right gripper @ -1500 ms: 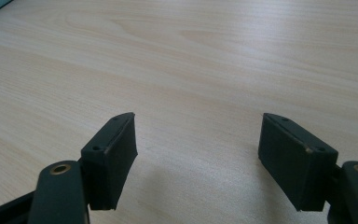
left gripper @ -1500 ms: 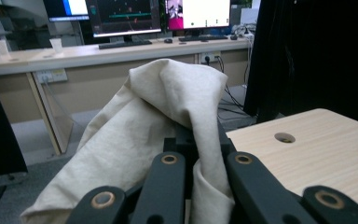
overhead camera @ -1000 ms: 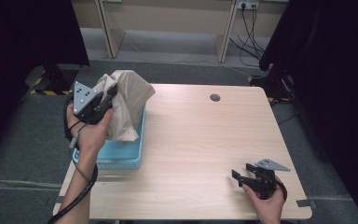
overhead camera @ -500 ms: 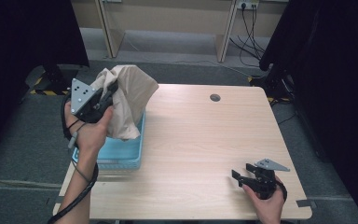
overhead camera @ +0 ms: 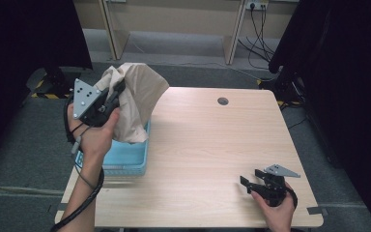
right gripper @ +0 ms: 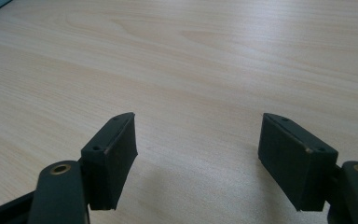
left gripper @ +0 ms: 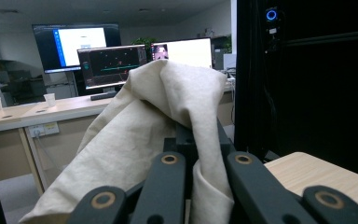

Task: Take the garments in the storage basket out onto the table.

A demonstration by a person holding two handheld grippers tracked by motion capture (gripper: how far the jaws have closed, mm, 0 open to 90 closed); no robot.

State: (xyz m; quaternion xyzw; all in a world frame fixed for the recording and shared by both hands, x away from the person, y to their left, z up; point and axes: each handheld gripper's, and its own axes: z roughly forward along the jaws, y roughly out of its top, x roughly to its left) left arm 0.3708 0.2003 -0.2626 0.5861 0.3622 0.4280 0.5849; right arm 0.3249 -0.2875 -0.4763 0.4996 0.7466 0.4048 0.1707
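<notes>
Under cloth (overhead camera: 140,99): blue basket (overhead camera: 125,162), table (overhead camera: 207,145)

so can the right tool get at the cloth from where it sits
Probably yes: bare table lies between the open right tool and the cloth, though the left tool holds it far across, above the blue basket.

The beige cloth (overhead camera: 137,104) drapes right over the tips of the left gripper (left gripper: 196,140), so you can't see the pads or how much fabric is pinched, and the cloth's lower end runs off the bottom edge in the left gripper view. In the high view it also hides most of the far part of the blue basket (overhead camera: 125,159), so no telling what else is in there. The monitors (left gripper: 112,65) far behind are too small to read.
</notes>
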